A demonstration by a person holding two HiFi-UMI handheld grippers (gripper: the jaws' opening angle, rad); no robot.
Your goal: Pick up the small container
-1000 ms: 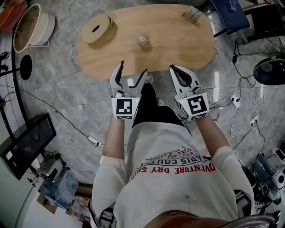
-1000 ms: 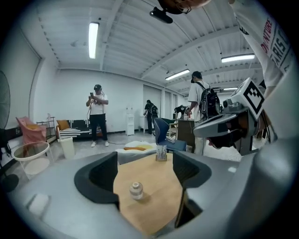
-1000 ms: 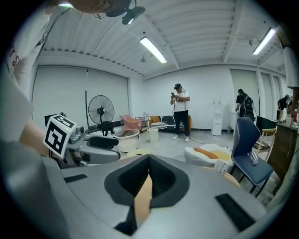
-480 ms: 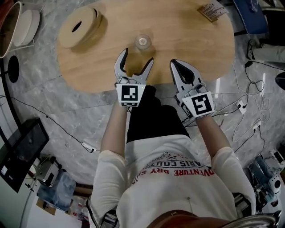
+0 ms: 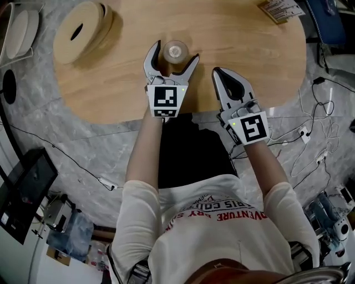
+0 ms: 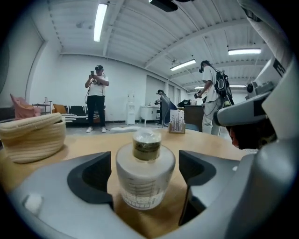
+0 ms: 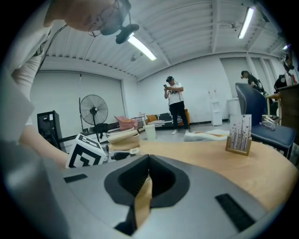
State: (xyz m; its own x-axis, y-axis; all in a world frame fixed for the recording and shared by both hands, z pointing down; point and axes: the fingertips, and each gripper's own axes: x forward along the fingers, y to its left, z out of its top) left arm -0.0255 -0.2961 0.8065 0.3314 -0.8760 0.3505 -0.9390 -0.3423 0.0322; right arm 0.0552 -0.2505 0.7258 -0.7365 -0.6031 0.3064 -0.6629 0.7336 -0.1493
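Observation:
The small container (image 5: 176, 51), a clear jar with a white label and a round lid, stands upright on the oval wooden table (image 5: 238, 50). My left gripper (image 5: 174, 54) reaches round it, one jaw on each side. Its jaws are opening, and in the left gripper view a gap shows between each pad and the container (image 6: 145, 175). My right gripper (image 5: 218, 72) hovers over the table's near edge to the right of the jar. Its jaws are shut with nothing between them, as the right gripper (image 7: 145, 179) view confirms.
A woven basket (image 5: 83, 30) sits at the table's far left. A small card holder (image 5: 280, 10) stands at the far right corner. Cables trail over the marble floor on both sides. Several people stand in the room beyond the table.
Both grippers have moved forward from the table's near edge over the table. The left one has come round the container, with its jaws spread wider.

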